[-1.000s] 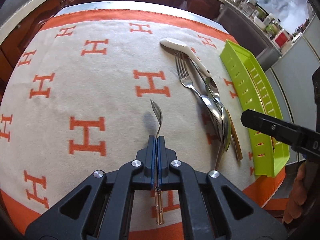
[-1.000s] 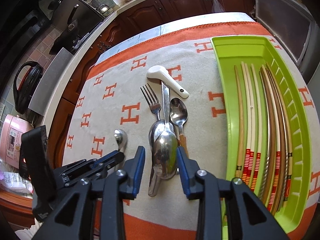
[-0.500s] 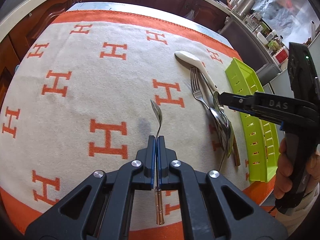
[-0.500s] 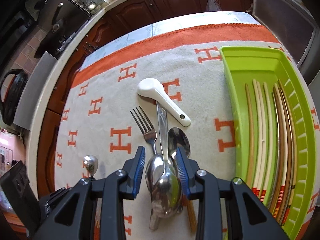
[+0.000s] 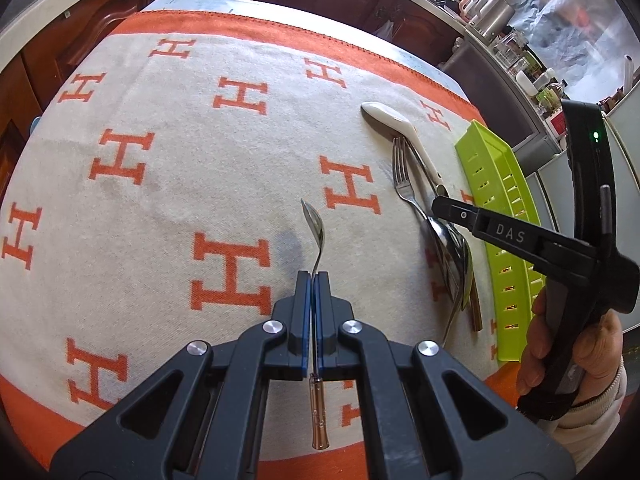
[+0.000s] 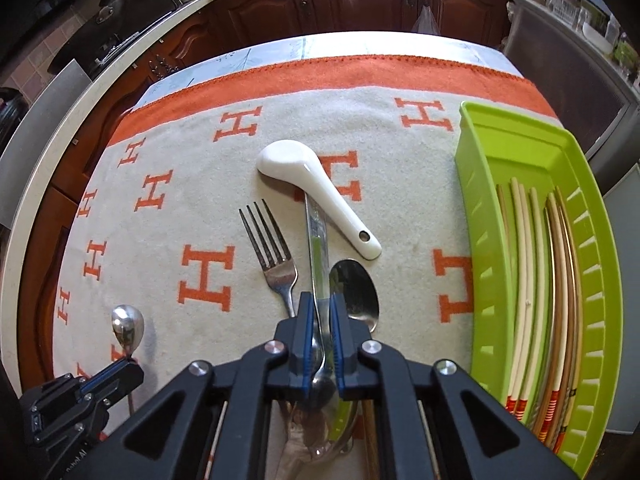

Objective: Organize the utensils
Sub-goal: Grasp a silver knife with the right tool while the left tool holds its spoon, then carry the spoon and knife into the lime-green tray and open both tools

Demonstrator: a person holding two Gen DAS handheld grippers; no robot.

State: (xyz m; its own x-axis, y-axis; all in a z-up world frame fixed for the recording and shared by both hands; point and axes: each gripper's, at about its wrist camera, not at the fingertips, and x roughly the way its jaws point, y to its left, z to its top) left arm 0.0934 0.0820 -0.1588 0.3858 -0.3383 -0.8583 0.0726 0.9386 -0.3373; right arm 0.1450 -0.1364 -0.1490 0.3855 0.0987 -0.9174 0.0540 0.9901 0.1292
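My left gripper point(image 5: 313, 280) is shut on a small steel spoon point(image 5: 315, 226) with a copper handle end, held above the blanket; its bowl also shows in the right wrist view point(image 6: 127, 325). My right gripper point(image 6: 321, 312) has closed on the handle of a large steel spoon point(image 6: 318, 248) in the utensil pile; in the left wrist view it point(image 5: 440, 204) sits over that pile. The pile holds a fork point(image 6: 272, 258), a second spoon point(image 6: 356, 294) and a white ceramic spoon point(image 6: 308, 176). A green tray point(image 6: 472, 184) on the right holds several chopsticks point(image 6: 536, 264).
An orange and cream blanket point(image 5: 168, 184) with H marks covers the table. Dark wooden cabinets point(image 6: 360, 4) stand behind. A counter with jars and a kettle point(image 5: 496, 12) lies at the back right.
My right gripper moved forward over the pile and its jaws narrowed from wide open to closed on the large spoon's handle. My left gripper kept the small spoon and rose slightly.
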